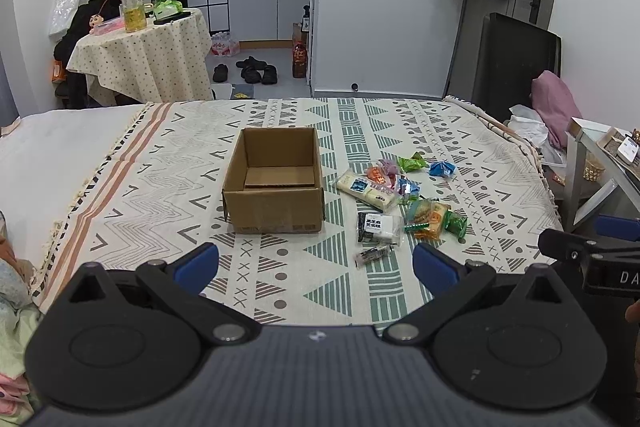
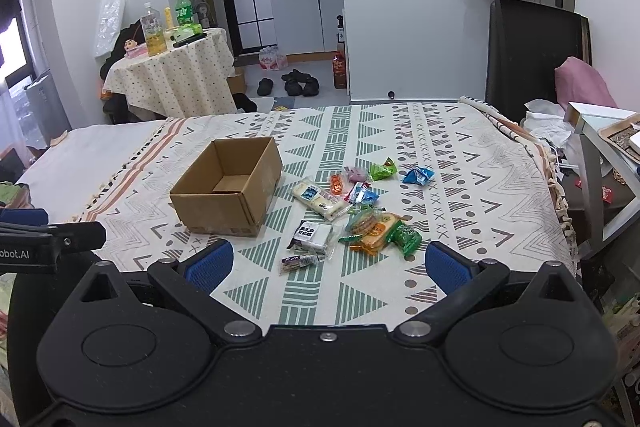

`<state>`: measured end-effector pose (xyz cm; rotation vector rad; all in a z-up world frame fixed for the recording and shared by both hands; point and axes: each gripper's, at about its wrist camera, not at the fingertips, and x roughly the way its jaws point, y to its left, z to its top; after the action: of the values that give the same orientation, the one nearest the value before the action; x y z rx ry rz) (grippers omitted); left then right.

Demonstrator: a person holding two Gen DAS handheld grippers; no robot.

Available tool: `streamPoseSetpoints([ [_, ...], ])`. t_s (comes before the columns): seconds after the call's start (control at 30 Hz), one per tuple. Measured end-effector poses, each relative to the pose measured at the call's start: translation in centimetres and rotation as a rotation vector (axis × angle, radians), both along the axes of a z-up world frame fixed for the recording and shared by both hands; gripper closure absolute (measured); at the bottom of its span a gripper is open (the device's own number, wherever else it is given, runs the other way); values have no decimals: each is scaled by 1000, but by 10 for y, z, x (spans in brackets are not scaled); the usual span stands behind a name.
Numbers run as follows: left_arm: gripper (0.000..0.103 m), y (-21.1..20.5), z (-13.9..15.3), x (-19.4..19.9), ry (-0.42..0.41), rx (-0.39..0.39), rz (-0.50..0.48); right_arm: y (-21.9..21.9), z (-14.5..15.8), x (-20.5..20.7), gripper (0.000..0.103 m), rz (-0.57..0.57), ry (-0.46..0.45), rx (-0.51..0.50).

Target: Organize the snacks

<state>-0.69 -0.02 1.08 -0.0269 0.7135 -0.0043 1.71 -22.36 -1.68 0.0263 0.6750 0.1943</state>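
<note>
A loose pile of wrapped snacks (image 2: 352, 203) lies on the patterned blanket (image 2: 460, 163) just to the right of an open cardboard box (image 2: 224, 203), which shows only a flat piece of cardboard on its floor. In the pile are a long white packet (image 2: 318, 202) nearest the box, a blue packet (image 2: 418, 175) at the far right and a green packet (image 2: 382, 169) beside it. The left gripper (image 1: 316, 263) and the right gripper (image 2: 328, 265) both hover over the near edge of the blanket with their blue-padded fingers spread wide and nothing between them.
</note>
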Motion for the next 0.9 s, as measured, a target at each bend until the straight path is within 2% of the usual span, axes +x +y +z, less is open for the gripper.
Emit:
streamPoseSetpoints([
  [0.9, 0, 6, 1, -4, -9, -1, 17, -1, 3, -1, 0, 3, -2, 4],
])
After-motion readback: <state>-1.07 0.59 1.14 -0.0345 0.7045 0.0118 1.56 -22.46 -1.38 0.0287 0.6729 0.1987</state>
